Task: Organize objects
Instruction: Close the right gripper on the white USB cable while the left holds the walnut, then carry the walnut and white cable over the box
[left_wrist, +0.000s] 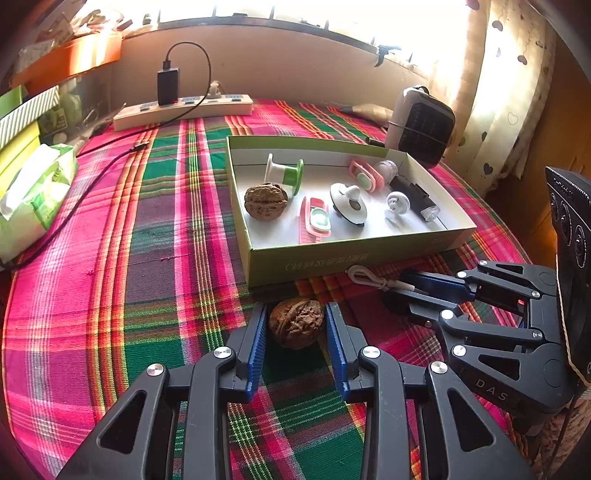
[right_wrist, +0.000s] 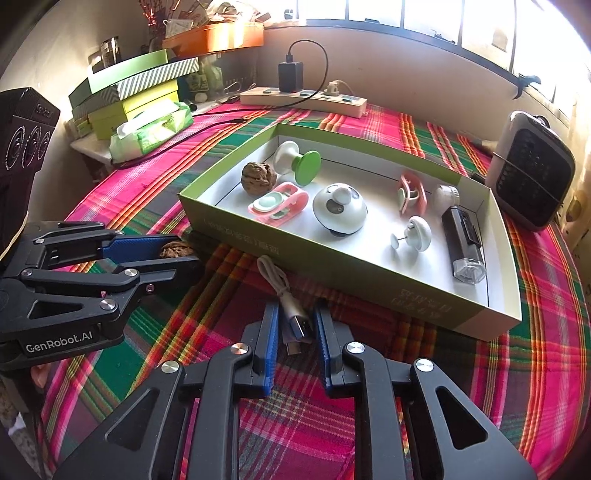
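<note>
A brown walnut (left_wrist: 297, 323) lies on the plaid cloth just in front of the open green box (left_wrist: 332, 258). My left gripper (left_wrist: 296, 308) is shut on it, a blue pad on either side. The right wrist view shows that same walnut (right_wrist: 176, 250) at the tip of the left gripper (right_wrist: 181, 254). A short beige USB cable (right_wrist: 271, 275) lies along the front wall of the box (right_wrist: 229, 229). My right gripper (right_wrist: 296, 308) is shut on its plug end. In the left wrist view, the right gripper (left_wrist: 397, 286) holds the cable (left_wrist: 364, 275) at lower right.
The box holds a second walnut (left_wrist: 266, 202), a green-and-white spool (left_wrist: 284, 173), pink clips, white knobs and a black flashlight (right_wrist: 463, 240). Behind it are a power strip (left_wrist: 183, 109) with a charger, a tissue pack (left_wrist: 33, 192), stacked boxes (right_wrist: 125, 96) and a small heater (left_wrist: 424, 125).
</note>
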